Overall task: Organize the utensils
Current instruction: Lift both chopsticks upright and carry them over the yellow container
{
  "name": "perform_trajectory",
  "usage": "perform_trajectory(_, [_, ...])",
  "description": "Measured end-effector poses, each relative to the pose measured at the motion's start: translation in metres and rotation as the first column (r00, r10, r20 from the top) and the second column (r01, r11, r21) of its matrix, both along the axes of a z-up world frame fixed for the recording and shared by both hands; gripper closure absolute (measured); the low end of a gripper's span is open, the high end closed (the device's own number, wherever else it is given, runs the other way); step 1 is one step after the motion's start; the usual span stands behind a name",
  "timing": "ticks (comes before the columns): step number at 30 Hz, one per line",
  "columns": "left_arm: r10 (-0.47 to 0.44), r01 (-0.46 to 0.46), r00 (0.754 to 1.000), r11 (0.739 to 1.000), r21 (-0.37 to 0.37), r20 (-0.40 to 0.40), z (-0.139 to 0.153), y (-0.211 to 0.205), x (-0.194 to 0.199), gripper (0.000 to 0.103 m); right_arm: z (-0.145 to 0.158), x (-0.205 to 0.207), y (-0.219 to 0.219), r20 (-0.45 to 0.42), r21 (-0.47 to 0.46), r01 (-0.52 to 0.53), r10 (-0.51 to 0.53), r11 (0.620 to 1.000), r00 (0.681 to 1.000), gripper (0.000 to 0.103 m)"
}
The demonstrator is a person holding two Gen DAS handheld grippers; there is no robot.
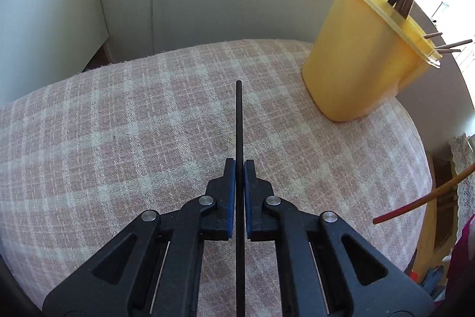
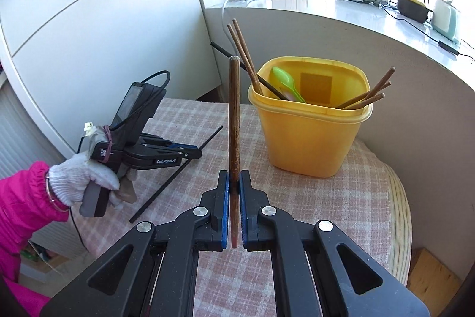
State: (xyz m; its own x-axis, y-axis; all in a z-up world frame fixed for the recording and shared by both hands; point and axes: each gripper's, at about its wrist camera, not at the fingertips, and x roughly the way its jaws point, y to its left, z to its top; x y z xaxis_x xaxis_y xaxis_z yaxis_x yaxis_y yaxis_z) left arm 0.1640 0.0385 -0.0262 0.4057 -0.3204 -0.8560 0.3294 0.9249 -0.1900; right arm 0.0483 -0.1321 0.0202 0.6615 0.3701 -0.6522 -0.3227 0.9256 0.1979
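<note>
Judging by the yellow container [image 2: 308, 121] at the surface's [image 2: 341, 198] far right corner, already stocked with chopsticks and a green spoon [image 2: 286, 83], two pieces remain: a black chopstick [image 1: 239, 121] pinched by the left gripper's [image 1: 240, 168] fingers, a brown chopstick [image 2: 234, 121] pinched by the right gripper's [image 2: 234, 183].

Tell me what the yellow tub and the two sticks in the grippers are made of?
Yellow tub: looks like plastic, smooth and slightly see-through at the rim. Brown chopstick in the right gripper: probably wood, with a streaky matte grain and a reddish end. Black chopstick in the left gripper: smooth, plain dark; could be plastic or lacquered wood, hard to tell.
</note>
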Motion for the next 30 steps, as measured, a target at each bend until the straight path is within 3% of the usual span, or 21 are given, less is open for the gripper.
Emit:
perform_trajectory(7, [-0.012, 0.030, 0.984, 0.995, -0.097, 0.178, 0.068, 0.011, -0.046, 0.100, 0.010, -0.001, -0.013, 0.045, 0.007, 0.025, -0.025, 1.000, 0.999, 0.098])
perform_trajectory(13, [-0.016, 0.062, 0.963, 0.984, -0.166, 0.269, 0.108, 0.011, -0.073, 0.100, 0.018, 0.003, -0.027, 0.063, 0.045, 0.054, -0.057, 0.998, 0.996, 0.098])
perform_trajectory(19, [-0.038, 0.107, 0.935, 0.978, -0.178, 0.352, 0.125, -0.014, -0.077, 0.100, 0.027, 0.005, -0.044, 0.077, 0.087, 0.090, -0.096, 0.992, 0.992, 0.098])
perform_trajectory(30, [-0.067, 0.189, 0.911, 0.945, -0.266, 0.407, 0.152, -0.045, -0.069, 0.100, 0.045, 0.015, -0.066, 0.099, 0.147, 0.127, -0.143, 0.981, 0.985, 0.098])
